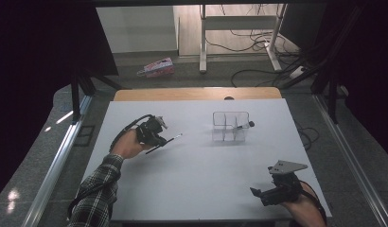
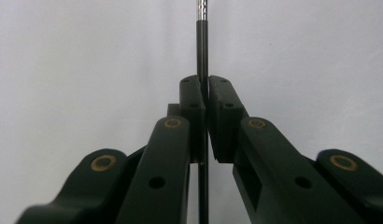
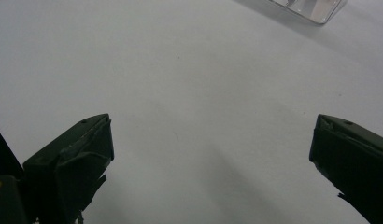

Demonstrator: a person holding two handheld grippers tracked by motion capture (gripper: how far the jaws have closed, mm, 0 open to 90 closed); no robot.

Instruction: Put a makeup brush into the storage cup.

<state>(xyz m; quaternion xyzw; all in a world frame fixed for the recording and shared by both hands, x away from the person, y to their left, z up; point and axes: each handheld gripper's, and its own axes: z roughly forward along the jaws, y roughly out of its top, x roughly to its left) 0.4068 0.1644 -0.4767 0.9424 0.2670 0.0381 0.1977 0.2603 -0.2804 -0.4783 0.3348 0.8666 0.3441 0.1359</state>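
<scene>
Left claw (image 2: pixel 203 93) pinches black pen (image 2: pixel 202 42), pointing forward

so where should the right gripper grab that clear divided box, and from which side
Probably the clear divided box's near wall, taken from above: the box stands upright and open-topped, so one of the fingers can drop inside a compartment and one outside. Pick a left cell; a dark pen leans in the right one. The right gripper is open already.

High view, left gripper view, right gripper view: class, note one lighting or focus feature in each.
High view: dark corners, glare on the floor left of the table. Left gripper view: near jaws soft, pen sharp. Right gripper view: soft jaw shadows on the white top.
</scene>
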